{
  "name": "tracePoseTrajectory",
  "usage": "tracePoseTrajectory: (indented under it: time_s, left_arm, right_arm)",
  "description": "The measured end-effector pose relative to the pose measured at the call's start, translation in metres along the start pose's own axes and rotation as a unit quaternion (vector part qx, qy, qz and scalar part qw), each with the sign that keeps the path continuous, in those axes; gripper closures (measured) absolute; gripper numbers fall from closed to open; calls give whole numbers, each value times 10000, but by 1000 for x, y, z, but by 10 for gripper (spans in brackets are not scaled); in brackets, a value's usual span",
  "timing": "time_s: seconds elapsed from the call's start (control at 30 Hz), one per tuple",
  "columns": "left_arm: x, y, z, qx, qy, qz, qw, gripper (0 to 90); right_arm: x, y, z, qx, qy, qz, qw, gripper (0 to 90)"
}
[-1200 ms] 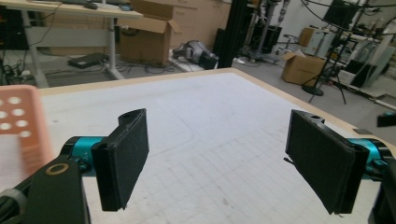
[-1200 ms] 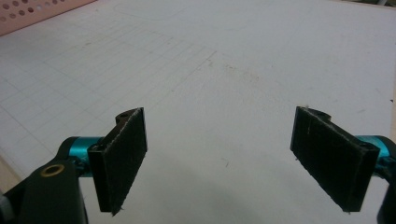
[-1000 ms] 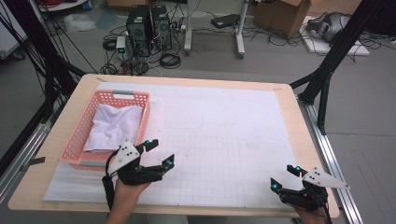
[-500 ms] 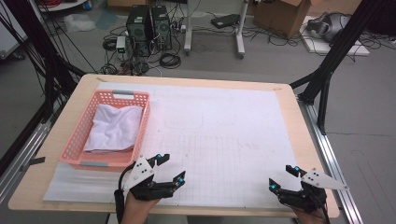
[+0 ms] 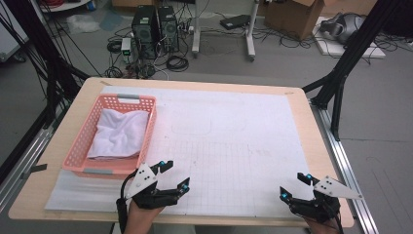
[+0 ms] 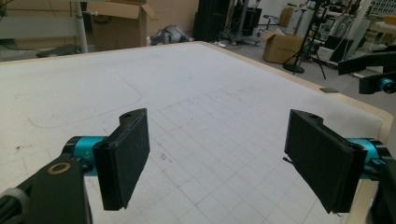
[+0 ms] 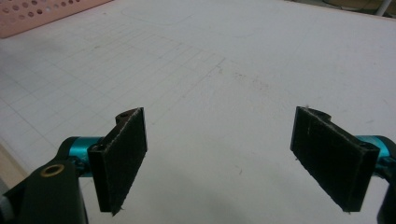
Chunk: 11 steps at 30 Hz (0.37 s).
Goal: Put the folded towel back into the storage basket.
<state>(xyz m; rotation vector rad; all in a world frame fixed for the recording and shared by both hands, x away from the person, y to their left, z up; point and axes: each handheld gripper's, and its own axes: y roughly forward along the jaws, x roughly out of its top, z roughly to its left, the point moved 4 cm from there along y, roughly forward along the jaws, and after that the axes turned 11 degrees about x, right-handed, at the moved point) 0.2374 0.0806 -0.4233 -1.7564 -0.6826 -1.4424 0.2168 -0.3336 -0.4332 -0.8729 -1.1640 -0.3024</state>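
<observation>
Pink plastic basket [image 5: 84, 151] sits at the table's [image 5: 58, 195] left side on the white gridded mat [image 5: 234, 146], with a crumpled white cloth [image 5: 118, 134] lying inside it. Just beyond the basket's near corner, the left gripper [image 5: 175, 176] hovers with jaws spread wide and nothing between them. Well apart, at the mat's near right corner, the right gripper [image 5: 295, 186] also gapes empty; whether either touches the mat is hard to judge.

Each claw is black, with flat rectangular jaw pads of dark textured rubber mounted on teal cylindrical fittings. The left claw [image 5: 168, 180] carries a white three-cornered plate and a trailing black cable; the right claw [image 5: 297, 187] bears a grey one. Blue lights glow at the tips.
</observation>
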Motion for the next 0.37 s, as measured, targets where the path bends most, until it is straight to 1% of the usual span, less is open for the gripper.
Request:
tracePoseTrajectory:
  time_s: [0.27, 0.33, 0.37]
  left_arm:
    - [-3, 0, 3, 23, -17, 43, 10000, 227]
    - [-4, 0, 3, 38, -22, 59, 10000, 227]
    - [-4, 0, 3, 38, -22, 59, 10000, 228]
  right_arm:
    - [0, -1, 0, -4, -17, -7, 10000, 175]
    - [0, -1, 0, 6, 13, 9, 10000, 175]
    - [0, 0, 0, -1, -24, 1, 10000, 175]
